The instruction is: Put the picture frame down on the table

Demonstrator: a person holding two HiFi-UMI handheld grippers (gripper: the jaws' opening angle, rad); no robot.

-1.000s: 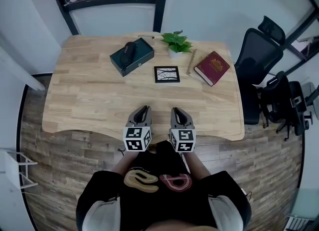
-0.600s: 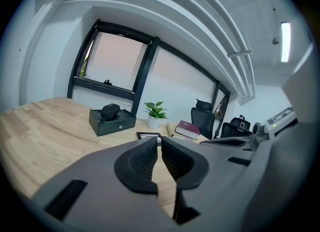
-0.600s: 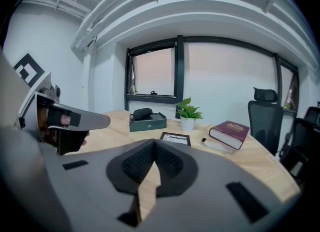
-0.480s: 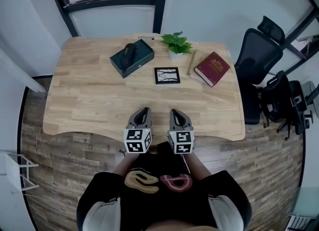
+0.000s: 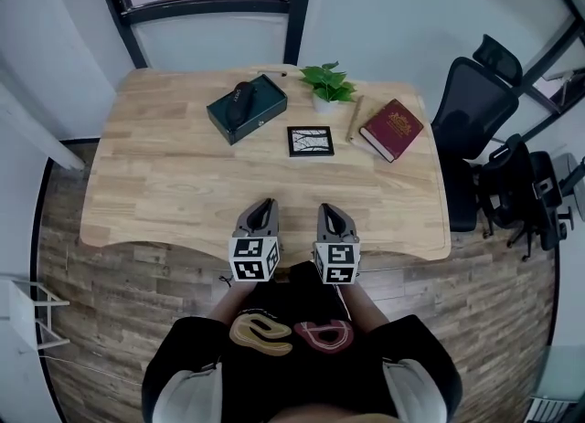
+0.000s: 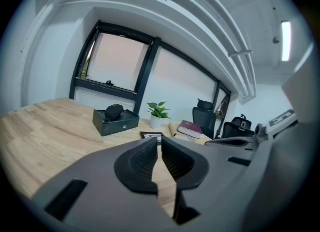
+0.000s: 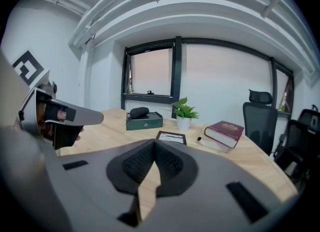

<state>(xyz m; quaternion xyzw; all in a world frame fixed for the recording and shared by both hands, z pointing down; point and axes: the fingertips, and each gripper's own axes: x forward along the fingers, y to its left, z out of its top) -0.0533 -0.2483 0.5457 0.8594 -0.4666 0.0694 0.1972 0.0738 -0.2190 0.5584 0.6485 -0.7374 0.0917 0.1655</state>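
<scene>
Right gripper has jaws together, left gripper a thin slit apart, both empty. They hover side by side at the table near edge, bare wood ahead up to the picture frame, both pointing slightly down.

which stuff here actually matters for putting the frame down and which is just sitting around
Job:
picture frame, already lying flat
table
left tongs and right tongs, both empty

Lying about:
dark box with black pouch on it
potted plant
red book
office chair
</scene>
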